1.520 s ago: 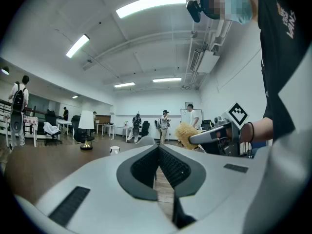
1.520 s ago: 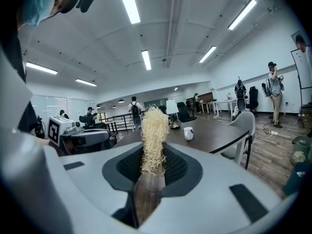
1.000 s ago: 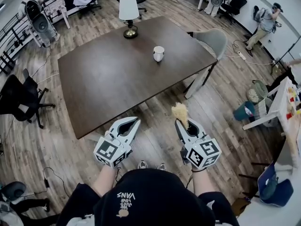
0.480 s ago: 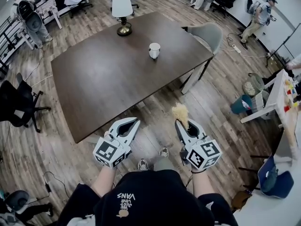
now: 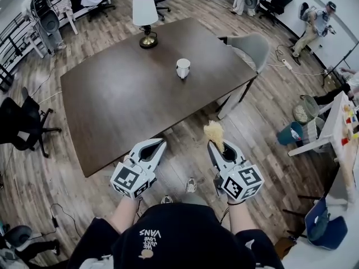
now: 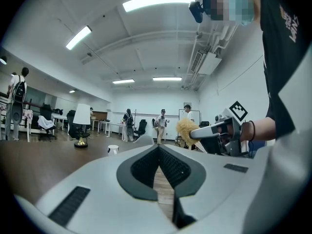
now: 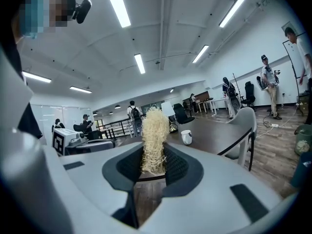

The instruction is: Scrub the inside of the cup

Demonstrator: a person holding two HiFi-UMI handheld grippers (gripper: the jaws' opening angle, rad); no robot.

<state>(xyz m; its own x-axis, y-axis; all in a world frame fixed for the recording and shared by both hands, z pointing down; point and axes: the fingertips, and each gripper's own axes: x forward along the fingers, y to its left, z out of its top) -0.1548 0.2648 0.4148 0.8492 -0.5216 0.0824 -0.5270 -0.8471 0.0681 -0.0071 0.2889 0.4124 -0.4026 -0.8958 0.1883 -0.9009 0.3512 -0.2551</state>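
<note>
Cup stands upright on the far part of the surface, well apart from you. Right gripper fingers clamp the fibre scrubber. Left gripper fingers are clenched on nothing. Close in first, and brace the cup before scrubbing.

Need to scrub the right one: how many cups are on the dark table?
1. The white cup stands on the dark table, right of the lamp in the head view. None seems hidden.
</note>
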